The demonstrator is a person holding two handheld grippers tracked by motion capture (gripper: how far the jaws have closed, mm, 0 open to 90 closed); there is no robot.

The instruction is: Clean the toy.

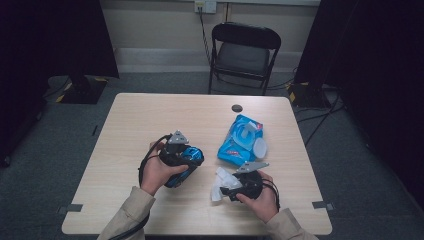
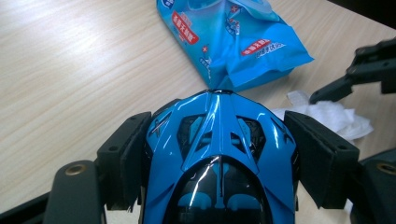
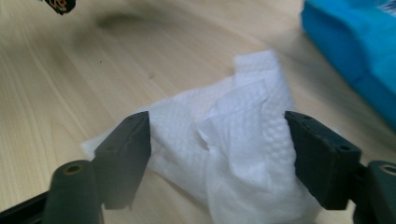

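My left claw (image 2: 217,158) pinches the blue toy car (image 2: 219,158) at lower centre; my right claw (image 3: 217,154) stands spread around the white wipe (image 3: 233,149) on the surface (image 3: 60,84)

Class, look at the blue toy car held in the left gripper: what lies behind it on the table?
Beyond the blue toy car lies the blue wipes pack on the wooden table, with a white wipe to one side. The car's nose covers the table directly beneath it.
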